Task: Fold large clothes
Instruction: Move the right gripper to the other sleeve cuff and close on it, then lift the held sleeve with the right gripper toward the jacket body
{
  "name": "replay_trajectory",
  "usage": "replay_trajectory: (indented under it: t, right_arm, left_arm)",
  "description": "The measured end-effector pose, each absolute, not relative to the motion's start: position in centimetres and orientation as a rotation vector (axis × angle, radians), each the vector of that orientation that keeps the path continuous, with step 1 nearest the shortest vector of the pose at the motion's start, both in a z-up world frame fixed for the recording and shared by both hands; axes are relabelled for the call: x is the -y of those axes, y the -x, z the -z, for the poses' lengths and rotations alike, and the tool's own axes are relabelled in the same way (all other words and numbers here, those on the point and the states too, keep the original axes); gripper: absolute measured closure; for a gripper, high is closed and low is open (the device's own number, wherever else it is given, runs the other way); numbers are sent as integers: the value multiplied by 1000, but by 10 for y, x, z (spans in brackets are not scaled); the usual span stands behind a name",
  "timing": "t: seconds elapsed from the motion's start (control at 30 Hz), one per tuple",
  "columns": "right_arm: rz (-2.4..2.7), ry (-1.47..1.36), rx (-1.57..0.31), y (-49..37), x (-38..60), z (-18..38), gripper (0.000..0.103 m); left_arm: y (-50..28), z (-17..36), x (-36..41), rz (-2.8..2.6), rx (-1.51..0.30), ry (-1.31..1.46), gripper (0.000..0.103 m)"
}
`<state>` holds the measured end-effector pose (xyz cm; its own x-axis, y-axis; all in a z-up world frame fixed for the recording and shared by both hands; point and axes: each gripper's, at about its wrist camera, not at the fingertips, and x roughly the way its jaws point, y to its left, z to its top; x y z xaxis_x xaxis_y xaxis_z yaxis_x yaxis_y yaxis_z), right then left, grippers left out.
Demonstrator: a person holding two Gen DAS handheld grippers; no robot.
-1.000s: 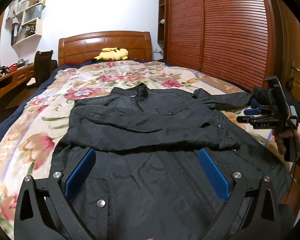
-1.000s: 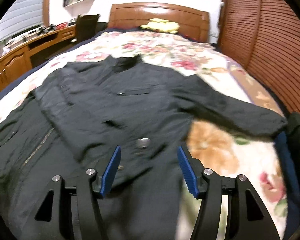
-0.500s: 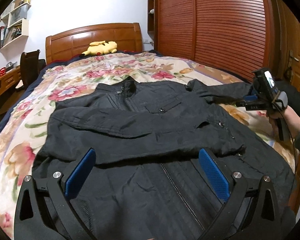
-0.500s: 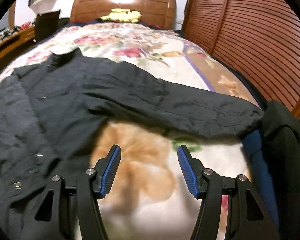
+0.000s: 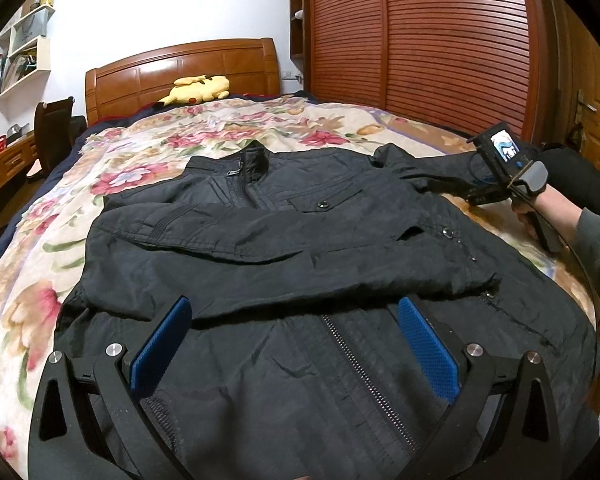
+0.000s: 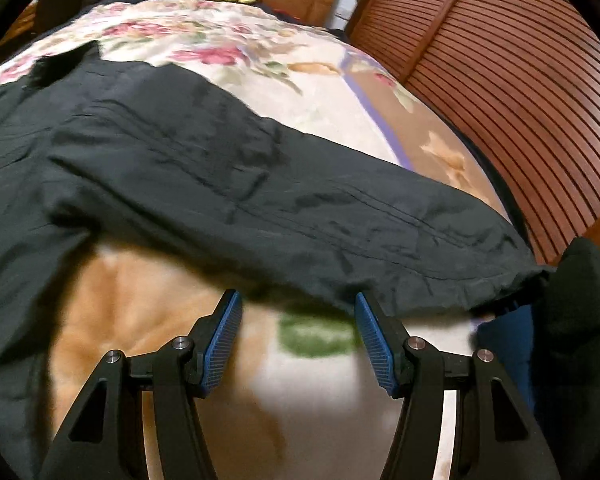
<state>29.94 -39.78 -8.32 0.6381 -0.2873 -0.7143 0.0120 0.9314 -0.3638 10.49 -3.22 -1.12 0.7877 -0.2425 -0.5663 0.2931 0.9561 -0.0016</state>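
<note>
jacket (image 5: 284,240) on bed, sleeve (image 6: 340,220) just ahead of right hand-held gripper (image 6: 298,340)

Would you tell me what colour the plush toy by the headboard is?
Yellow; the soft plush toy shows best in the left wrist view.

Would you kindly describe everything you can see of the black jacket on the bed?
The black jacket lies front-up on the floral bedspread, collar toward the headboard. It looks like thin, slightly wrinkled woven cloth with a stand-up collar, central zipper, snap buttons and a chest pocket flap. One sleeve is folded across the chest; the other sleeve stretches out sideways, and the open right gripper is at its lower edge.
</note>
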Motion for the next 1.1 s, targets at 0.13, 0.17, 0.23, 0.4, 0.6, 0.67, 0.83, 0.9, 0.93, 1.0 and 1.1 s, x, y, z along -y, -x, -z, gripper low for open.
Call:
replay_trajectory:
  t: [0.13,0.17,0.23,0.4,0.6,0.67,0.83,0.9,0.93,1.0,1.1]
  right_arm:
    - [236,349,-860,-309,398,84,42]
    - [257,355,-858,-310,398,85,46]
    - [275,351,-858,-314,399,85,58]
    - [285,338,-815,-314,397,75,93]
    - [246,295,-653,-289,381,26,95]
    - [213,290,-597,-278,370,9,96]
    - [96,291,-483,-248,332,-22,96]
    - [46,303,-460,-235,314,-26,96]
    - [23,310,-455,-230,306,-26,96]
    - [-30,321,-455,-219,292,-25,96]
    - [-107,329,-466,-199,276,-19,96]
  left_arm:
    - [-106,14,29,291,-607,-73,0]
    - [-106,14,27,291,-610,-69,0]
    - [-106,15,26,291,-610,-64,0]
    - [-106,17,26,290,-614,-63,0]
    - [-109,21,25,282,-625,-62,0]
    - [-109,20,25,279,-624,-61,0]
    - [-108,20,24,273,-616,-58,0]
    - [-107,20,24,271,-615,-56,0]
    - [-107,20,24,271,-615,-56,0]
    - [-108,20,24,269,-614,-56,0]
    - [-107,20,23,268,-612,-58,0]
